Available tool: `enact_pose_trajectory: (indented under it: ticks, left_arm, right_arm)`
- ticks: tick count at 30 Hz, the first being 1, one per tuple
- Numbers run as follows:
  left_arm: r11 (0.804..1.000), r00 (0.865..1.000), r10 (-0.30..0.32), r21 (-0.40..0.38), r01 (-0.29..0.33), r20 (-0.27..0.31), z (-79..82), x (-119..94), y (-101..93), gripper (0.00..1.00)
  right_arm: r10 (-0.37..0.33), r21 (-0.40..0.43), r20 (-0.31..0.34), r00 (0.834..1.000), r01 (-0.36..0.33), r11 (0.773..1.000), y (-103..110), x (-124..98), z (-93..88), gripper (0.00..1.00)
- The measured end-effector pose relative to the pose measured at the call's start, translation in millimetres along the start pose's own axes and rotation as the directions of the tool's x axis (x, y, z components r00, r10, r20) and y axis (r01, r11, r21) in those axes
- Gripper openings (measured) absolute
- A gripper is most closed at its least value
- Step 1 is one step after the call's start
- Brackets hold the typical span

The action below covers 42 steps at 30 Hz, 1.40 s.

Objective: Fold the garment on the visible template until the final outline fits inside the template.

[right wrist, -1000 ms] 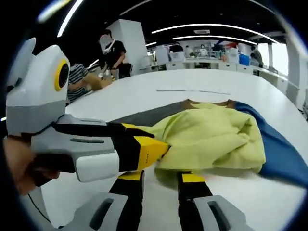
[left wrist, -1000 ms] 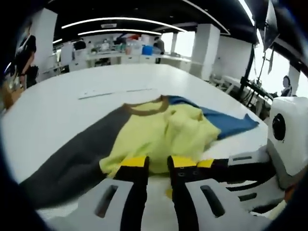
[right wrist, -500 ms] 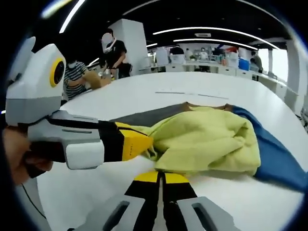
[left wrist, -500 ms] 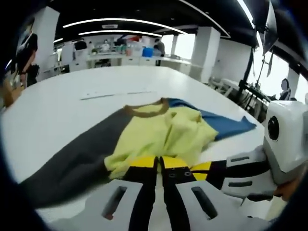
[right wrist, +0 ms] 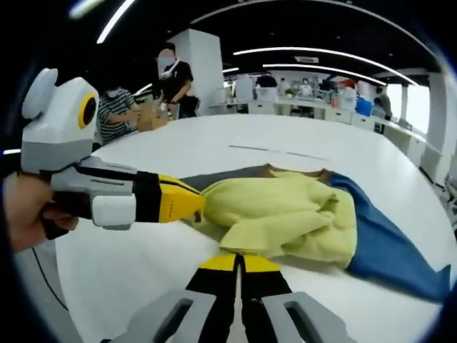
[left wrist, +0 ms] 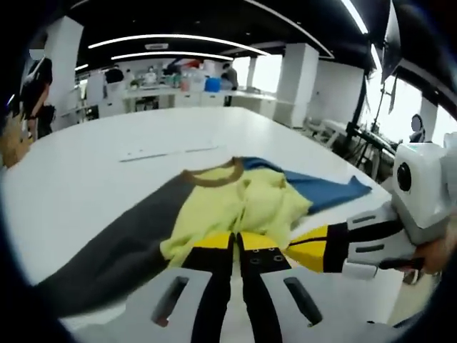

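The garment (left wrist: 235, 207) lies rumpled on the white table (left wrist: 107, 171), a light, limp knit: yellow body, one grey sleeve, one blue, brown collar. It'll sag and bunch, so the hem corners are the place to pinch. Both the left gripper (left wrist: 235, 243) and right gripper (right wrist: 239, 263) look closed on that yellow edge, though the pinch itself is hard to see.

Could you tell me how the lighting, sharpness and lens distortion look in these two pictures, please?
Left gripper view: strong fisheye bend, the ceiling light strips curve; bright windows wash out; the garment is slightly soft, as are the left tongs up close. Right gripper view: even overhead light, soft shadow under the garment; the white table is bright but holds detail; the right tongs are reasonably sharp.
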<state>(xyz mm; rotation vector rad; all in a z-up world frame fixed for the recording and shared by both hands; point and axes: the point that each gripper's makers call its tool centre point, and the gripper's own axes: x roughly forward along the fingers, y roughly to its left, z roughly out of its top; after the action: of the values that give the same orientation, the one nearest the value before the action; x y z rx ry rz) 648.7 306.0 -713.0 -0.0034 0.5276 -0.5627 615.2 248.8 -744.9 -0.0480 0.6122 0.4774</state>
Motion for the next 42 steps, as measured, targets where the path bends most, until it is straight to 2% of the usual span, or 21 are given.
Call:
enact_pose_trajectory:
  ticks: [9, 16, 24, 35, 42]
  left_arm:
    - [1.000, 0.999, -0.022, 0.005, 0.022, 0.047, 22.7, -18.4, 2.4, 0.00]
    - [0.999, 0.997, -0.032, -0.001, 0.032, 0.069, 31.3, -36.9, 3.8, 0.00]
    - [0.999, 0.996, -0.028, 0.048, 0.025, 0.080, 37.1, -59.7, 8.7, 0.00]
    - [0.995, 0.994, -0.048, 0.095, 0.039, 0.096, 40.0, -93.1, 10.7, 0.00]
    - [0.988, 0.995, -0.073, 0.141, 0.062, 0.071, 29.1, -114.6, 6.7, 0.00]
  right_arm:
    - [0.009, 0.008, 0.013, 1.000, -0.009, 1.000, -6.2, -23.9, 6.7, 0.00]
    - [0.019, 0.007, 0.015, 1.000, -0.019, 1.000, -12.4, -43.4, 9.0, 0.00]
    - [0.002, 0.002, 0.011, 1.000, -0.002, 1.000, -27.4, -63.7, 7.4, 0.00]
    - [-0.020, 0.010, 0.014, 1.000, 0.020, 1.000, -42.5, -93.0, 5.9, 0.00]
    - [-0.032, 0.004, 0.001, 0.999, 0.032, 0.999, -51.8, -114.1, -1.1, 0.00]
